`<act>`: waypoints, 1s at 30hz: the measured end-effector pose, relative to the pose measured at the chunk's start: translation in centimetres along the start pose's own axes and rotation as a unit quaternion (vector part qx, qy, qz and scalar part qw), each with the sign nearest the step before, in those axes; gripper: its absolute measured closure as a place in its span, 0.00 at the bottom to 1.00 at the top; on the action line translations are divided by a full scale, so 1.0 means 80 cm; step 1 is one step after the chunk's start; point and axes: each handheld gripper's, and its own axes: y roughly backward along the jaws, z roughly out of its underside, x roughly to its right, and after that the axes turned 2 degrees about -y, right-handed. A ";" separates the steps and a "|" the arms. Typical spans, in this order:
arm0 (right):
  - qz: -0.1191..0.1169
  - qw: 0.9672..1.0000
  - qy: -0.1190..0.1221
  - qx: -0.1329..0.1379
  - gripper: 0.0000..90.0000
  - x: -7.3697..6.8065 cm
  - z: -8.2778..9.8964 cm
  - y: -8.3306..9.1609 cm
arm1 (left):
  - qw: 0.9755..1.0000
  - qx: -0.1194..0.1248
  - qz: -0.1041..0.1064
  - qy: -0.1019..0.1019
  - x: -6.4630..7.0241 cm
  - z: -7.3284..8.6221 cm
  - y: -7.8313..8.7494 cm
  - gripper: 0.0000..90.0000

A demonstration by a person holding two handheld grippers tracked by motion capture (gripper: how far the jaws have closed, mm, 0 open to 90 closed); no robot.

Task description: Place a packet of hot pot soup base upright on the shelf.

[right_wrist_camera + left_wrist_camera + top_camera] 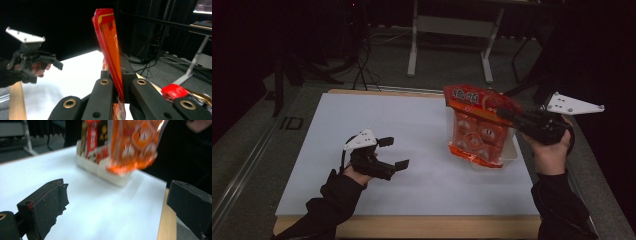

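High view, right gripper (507, 114): jaws clamped on the upper edge of the orange snack bag (477, 127), which hangs lifted above the white tray (511, 156) at the right of the white table (412, 145).
High view, left gripper (393, 153): jaws wide apart, nothing between them, low over the table, well apart from the bag.
Left gripper view: the bag (135, 143) hangs in front of the tray (100, 167), which holds other packets (93, 140).
Right gripper view: the bag's edge (108, 45) is pinched upright between the jaws; the left gripper (53, 62) is seen farther off.
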 end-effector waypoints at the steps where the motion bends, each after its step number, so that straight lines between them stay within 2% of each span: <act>1: 0.009 1.000 0.005 -0.002 1.00 0.003 0.001 0.002 | 1.000 -0.001 0.001 -0.001 0.000 0.007 -0.001 0.03; 3: 0.012 1.000 0.002 -0.003 1.00 0.009 0.002 0.004 | 1.000 -0.003 -0.001 -0.002 0.000 0.012 -0.001 0.03; 5: 0.030 1.000 0.000 -0.006 1.00 0.021 0.003 0.008 | 1.000 -0.002 0.001 -0.012 0.000 0.020 -0.002 0.03; 6: 0.030 1.000 0.000 -0.006 1.00 0.021 0.003 0.008 | 1.000 -0.005 -0.002 -0.016 0.000 0.024 -0.002 0.03; 7: 0.042 0.999 0.000 -0.005 1.00 0.029 0.005 0.010 | 1.000 -0.011 -0.007 -0.026 0.001 0.033 -0.003 0.03; 8: 0.042 0.999 0.000 -0.005 1.00 0.029 0.005 0.010 | 1.000 -0.011 -0.007 -0.026 0.001 0.033 -0.003 0.03; 9: 0.049 0.999 -0.003 -0.003 1.00 0.038 0.006 0.013 | 0.999 -0.019 -0.012 -0.031 0.001 0.042 -0.003 0.03; 13: 0.050 0.999 -0.007 -0.002 1.00 0.051 0.008 0.015 | 0.999 -0.020 -0.010 -0.034 0.002 0.054 -0.003 0.03; 14: 0.049 0.999 -0.012 -0.004 1.00 0.059 0.009 0.014 | 0.999 -0.016 -0.007 -0.035 0.002 0.057 -0.003 0.03; 16: 0.055 0.998 -0.013 -0.005 1.00 0.063 0.010 0.013 | 0.999 -0.008 -0.004 -0.038 0.003 0.064 -0.003 0.03; 18: 0.061 0.998 -0.019 -0.009 1.00 0.069 0.013 0.010 | 0.999 -0.006 -0.002 -0.038 0.003 0.068 -0.002 0.03; 21: 0.071 0.997 -0.024 -0.015 1.00 0.078 0.019 0.003 | 1.000 -0.003 -0.002 -0.027 0.002 0.074 0.000 0.03; 30: 0.066 0.997 -0.047 -0.010 1.00 0.089 0.036 -0.005 | 1.000 -0.001 -0.003 -0.016 0.007 0.092 0.002 0.03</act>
